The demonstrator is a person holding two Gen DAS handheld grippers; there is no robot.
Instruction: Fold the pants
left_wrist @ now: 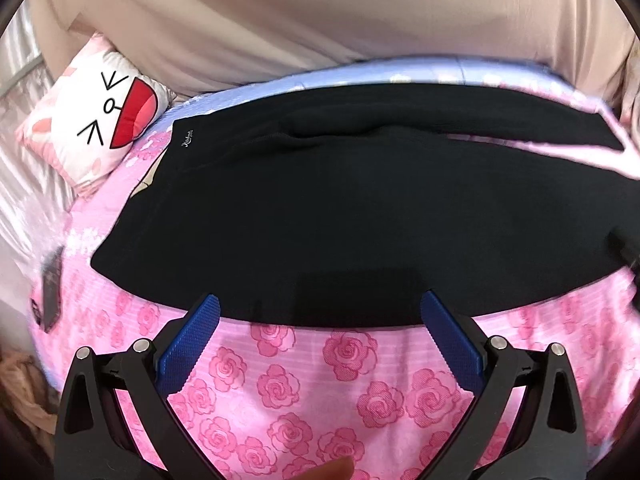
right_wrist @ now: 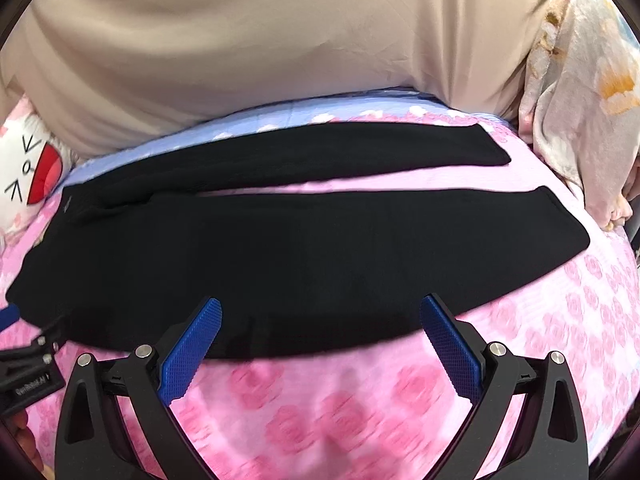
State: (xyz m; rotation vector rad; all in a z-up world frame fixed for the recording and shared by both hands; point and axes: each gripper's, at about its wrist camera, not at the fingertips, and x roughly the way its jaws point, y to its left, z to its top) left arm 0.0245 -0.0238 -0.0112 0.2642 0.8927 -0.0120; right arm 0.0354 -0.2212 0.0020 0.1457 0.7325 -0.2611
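Rose-printed pink bedspread (left_wrist: pixel 280 392) fills the ground right under both claws, and just ahead of their blue pads lies the prize: a pair of black, soft-knit pants (left_wrist: pixel 340 208) spread flat across the bed. Left claw (left_wrist: pixel 320 312) is spread wide, holding nothing, its tips poised right over the near hem-side edge of the fabric, up toward the waistband end, which sits ahead and to its left by the cartoon-face cushion (left_wrist: pixel 100 120). Right claw (right_wrist: pixel 320 316) is spread just as wide, also empty, tips over that same near edge further down the leg; from its view the left claw's black frame peeks in at the far left. Now the key geometry: the pants run crosswise, long axis left to right in front of both claws, waistband left, two legs trailing off right with a sliver of pink showing between them. The near leg is the one within reach of both claws; the far leg lies beyond it, close to the beige curtain-like fabric (right_wrist: pixel 280 40). I'd judge no fold is made yet, and the coming move likely means pinching this near edge and carrying it over onto the far leg.
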